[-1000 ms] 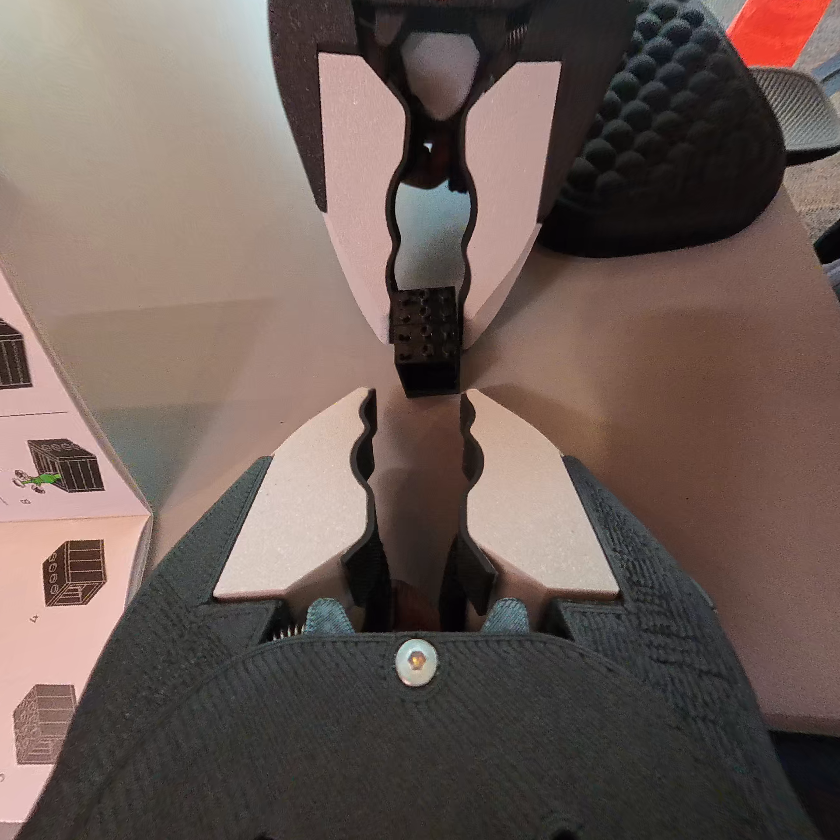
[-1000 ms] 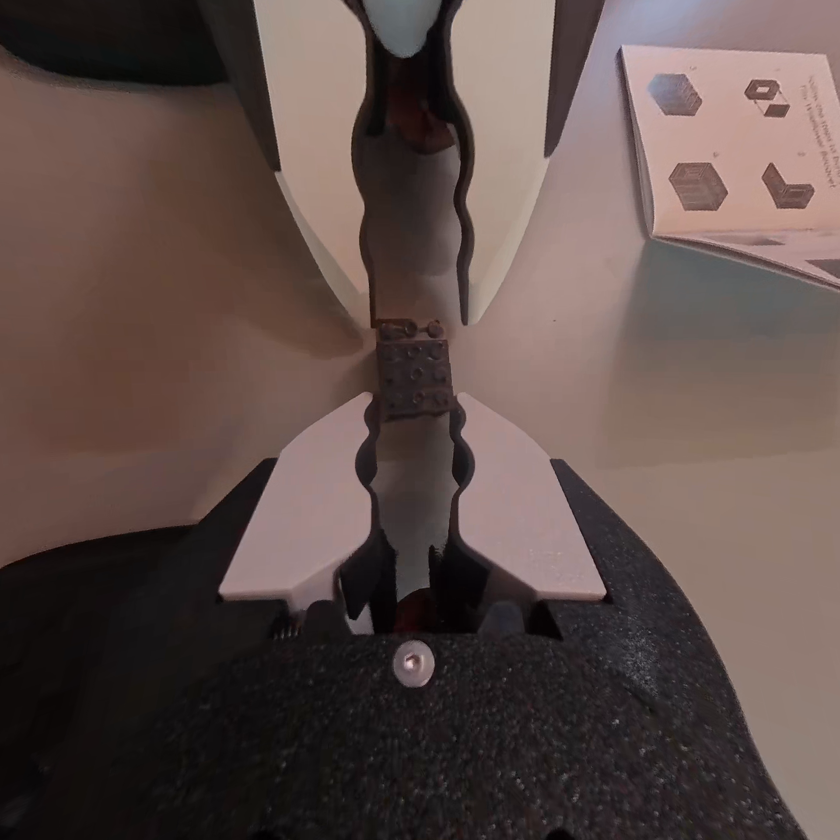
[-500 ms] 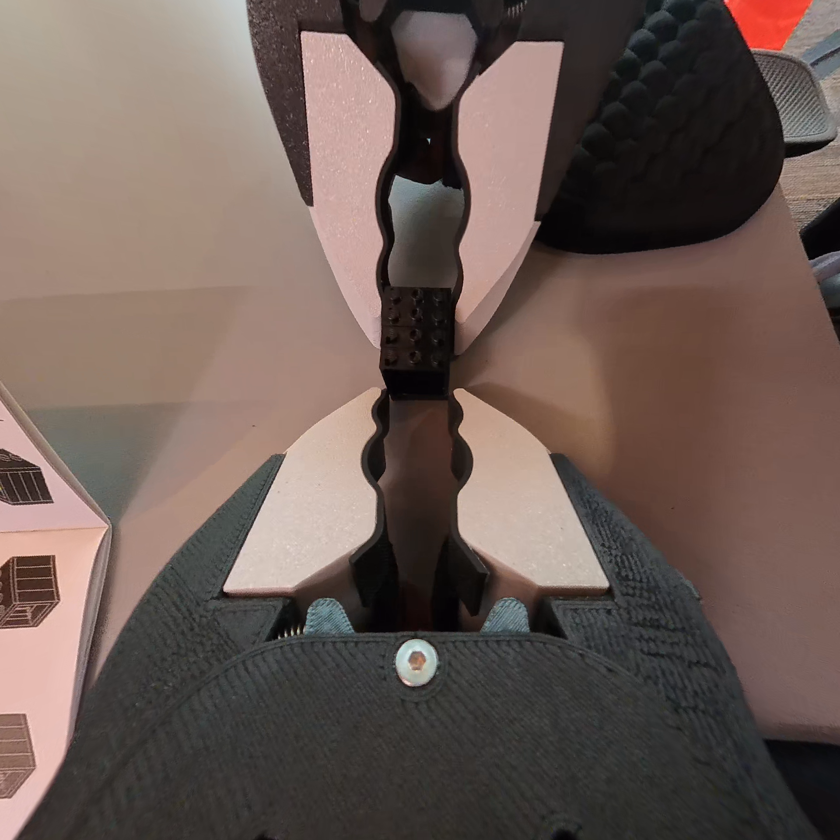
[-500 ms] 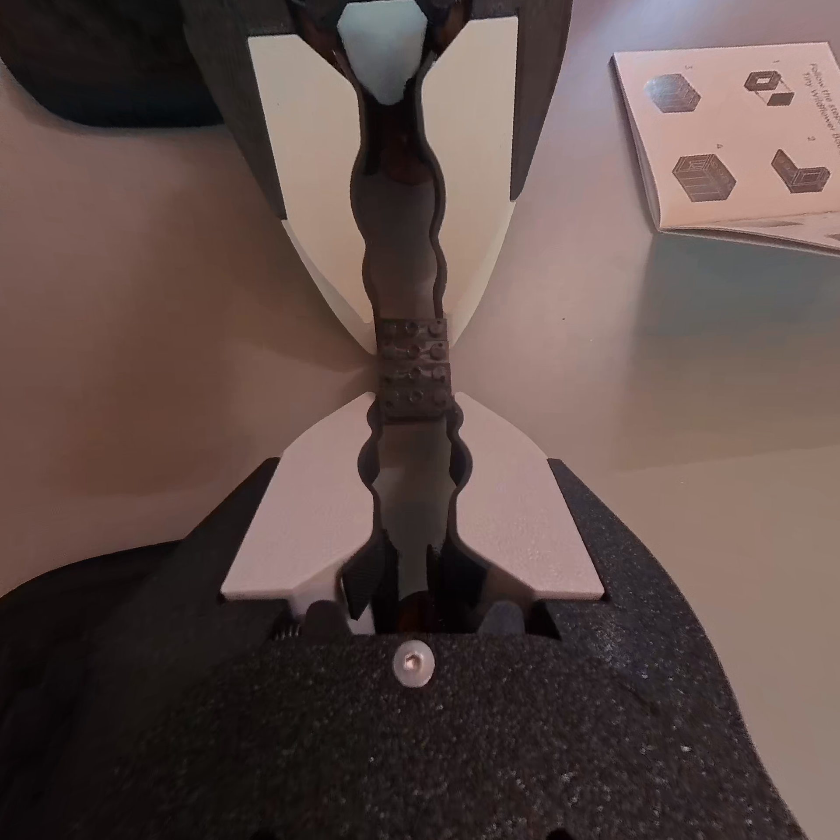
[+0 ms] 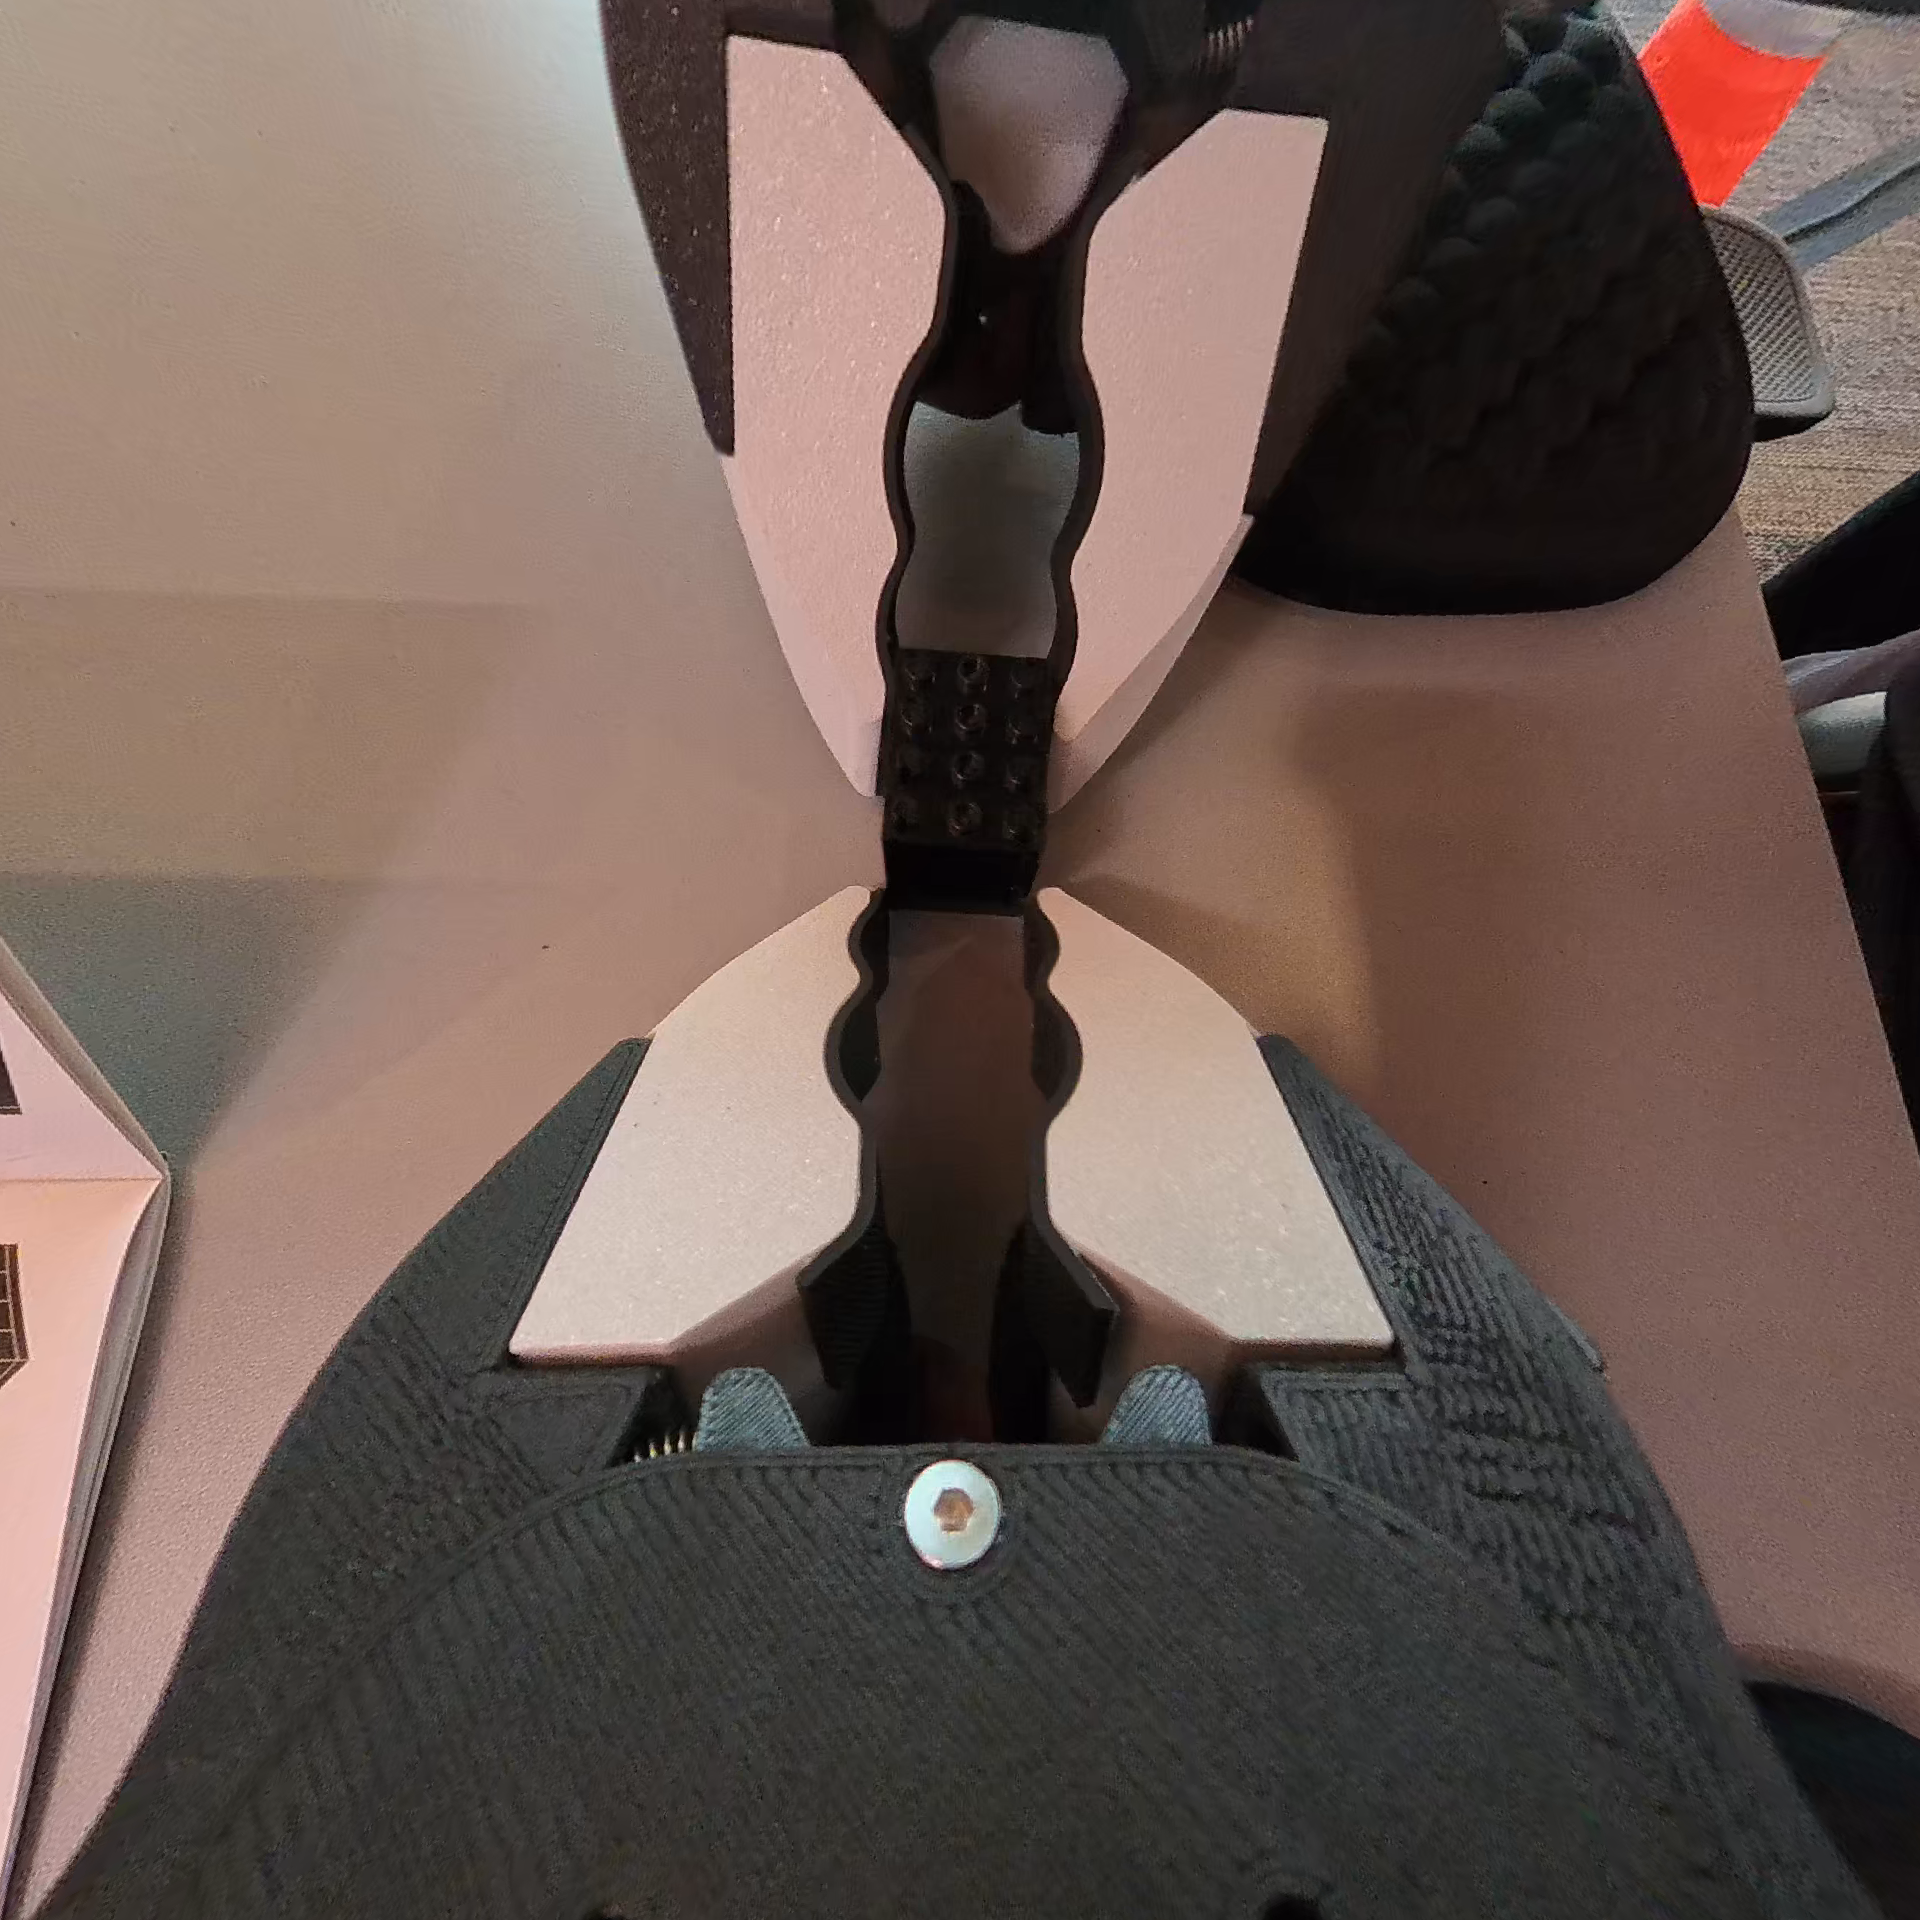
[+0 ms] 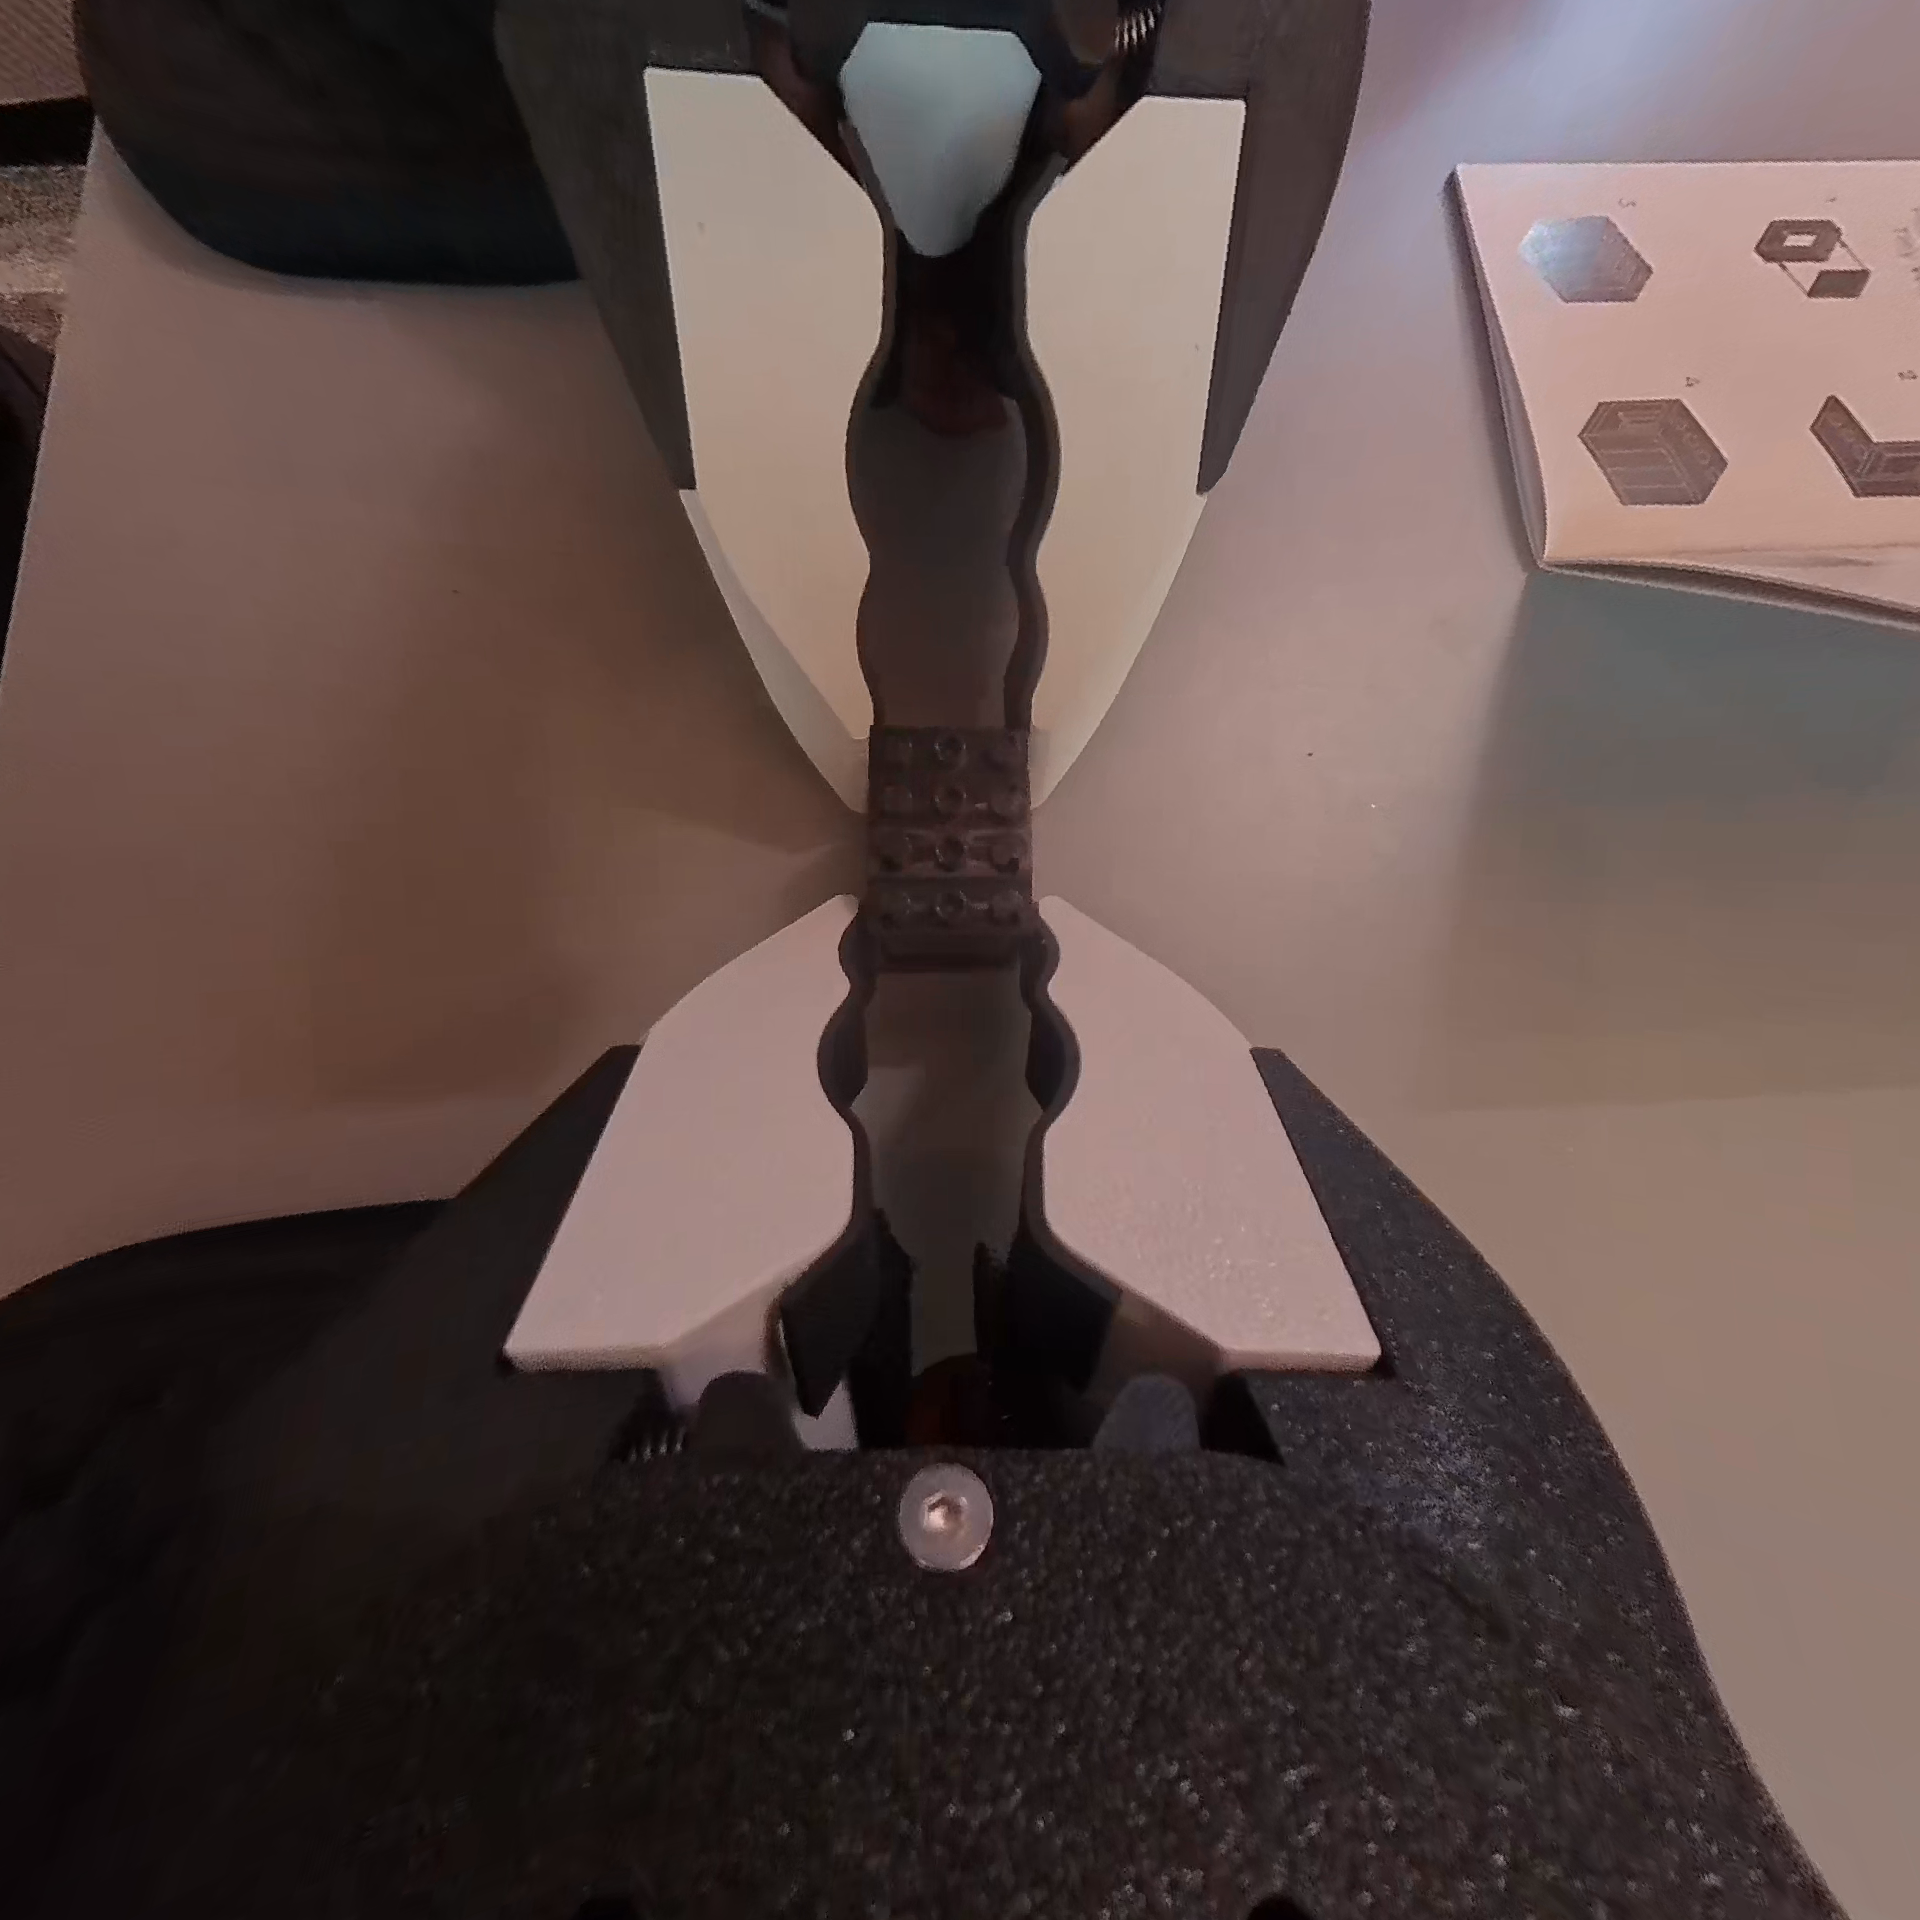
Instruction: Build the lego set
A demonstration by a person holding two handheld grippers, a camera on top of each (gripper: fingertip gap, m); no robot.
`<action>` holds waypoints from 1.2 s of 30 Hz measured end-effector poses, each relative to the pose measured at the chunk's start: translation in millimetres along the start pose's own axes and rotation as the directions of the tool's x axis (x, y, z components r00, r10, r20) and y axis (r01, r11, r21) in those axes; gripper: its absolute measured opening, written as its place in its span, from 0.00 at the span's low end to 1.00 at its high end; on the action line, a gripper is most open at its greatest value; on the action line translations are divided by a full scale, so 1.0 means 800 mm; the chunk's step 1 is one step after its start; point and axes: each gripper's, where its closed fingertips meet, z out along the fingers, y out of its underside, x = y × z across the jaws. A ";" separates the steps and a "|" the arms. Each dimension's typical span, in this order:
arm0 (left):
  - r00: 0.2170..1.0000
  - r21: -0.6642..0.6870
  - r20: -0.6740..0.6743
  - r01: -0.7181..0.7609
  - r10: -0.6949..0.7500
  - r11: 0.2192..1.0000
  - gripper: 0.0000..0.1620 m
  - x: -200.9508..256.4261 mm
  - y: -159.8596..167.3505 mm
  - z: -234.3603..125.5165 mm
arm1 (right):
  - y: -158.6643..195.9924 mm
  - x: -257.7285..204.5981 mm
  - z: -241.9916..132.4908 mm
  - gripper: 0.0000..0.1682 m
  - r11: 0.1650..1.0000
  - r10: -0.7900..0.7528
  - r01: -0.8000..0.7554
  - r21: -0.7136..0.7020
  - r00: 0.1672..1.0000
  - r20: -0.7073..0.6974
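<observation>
Bricks at dead centre: the black lego block (image 5: 966, 774), studs up in rows, sits pinched between two sets of tips that meet nose to nose. From the left wrist view, the left hand-held gripper (image 5: 958, 902) comes in from 6 o'clock, its jaws nearly shut on the block's near end, while the right hand-held gripper (image 5: 966, 743) reaches down from 12 o'clock and clamps the far end. The right wrist view shows the mirror of it: the block (image 6: 951, 854) gripped at its near end by the right hand-held gripper (image 6: 948, 920), the left hand-held gripper (image 6: 951, 764) closed on the far end. It looks like a press-together step, two halves being seated along a seam; I cannot tell whether the seam is fully closed. To do it well, I'd say squeeze straight along the line between the two tips, keep both grips level so the studs don't skew, and hold firm until the rows sit flush. Below lies the pale desk (image 5: 364, 468). An instruction booklet (image 6: 1704, 384) lies at 2 o'clock in the right wrist view, well apart; a black bumpy cushion (image 5: 1558, 343) sits at 1 o'clock in the left view.
</observation>
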 end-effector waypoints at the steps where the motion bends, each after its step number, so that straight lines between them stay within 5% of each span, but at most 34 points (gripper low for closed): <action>1: 1.000 0.000 0.002 -0.003 0.003 1.000 0.18 0.000 0.000 0.000 | 0.000 -0.001 0.000 0.16 1.000 -0.010 0.010 -0.001 1.000 0.010; 32: 0.999 0.035 -0.003 -0.033 0.033 0.999 0.17 0.006 -0.007 0.001 | -0.010 -0.006 0.010 0.16 1.000 0.011 -0.011 0.004 1.000 0.021; 36: 0.999 0.001 0.001 -0.045 0.045 0.999 0.19 0.006 -0.001 0.003 | -0.013 -0.006 0.013 0.27 1.000 0.007 -0.007 -0.008 1.000 0.025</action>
